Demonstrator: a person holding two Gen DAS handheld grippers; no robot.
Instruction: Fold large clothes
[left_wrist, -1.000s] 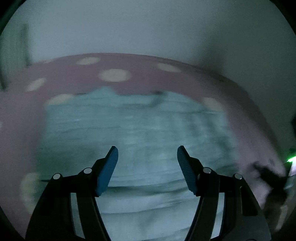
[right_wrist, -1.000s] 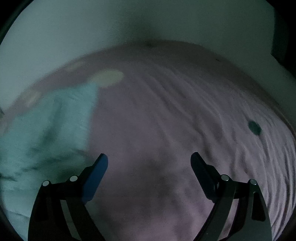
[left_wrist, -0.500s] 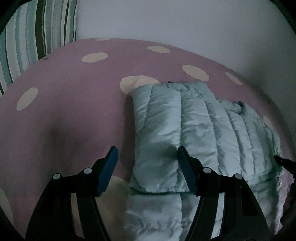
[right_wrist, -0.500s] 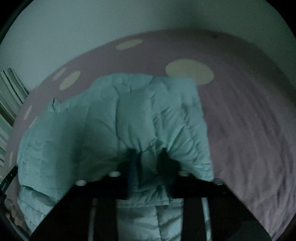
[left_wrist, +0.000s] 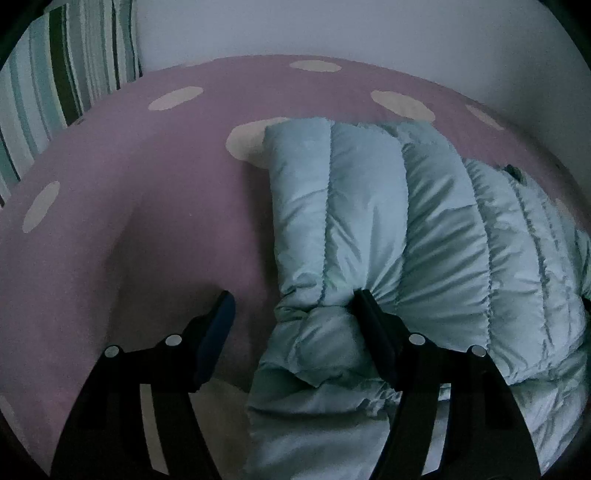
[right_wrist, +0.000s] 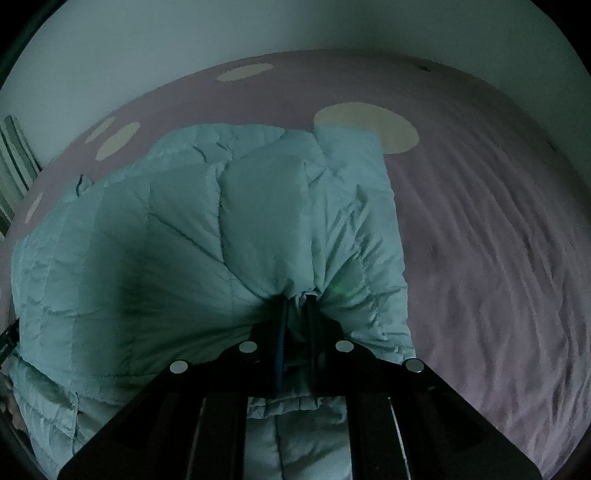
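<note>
Since half a second ago, both views have closed in on the puffer jacket (left_wrist: 388, 229), which lies on the polka-dot bed (left_wrist: 147, 206). In the right wrist view, the right tool (right_wrist: 295, 306) is clamped on a bunched jacket edge. The left tool (left_wrist: 291, 317) gapes wide, 1 finger pressing the quilting, nothing held. Slick padding could slip from the single pinch, or the fold spring back unevenly. Its long axis runs away from the tools toward the wall (left_wrist: 332, 29).
</note>
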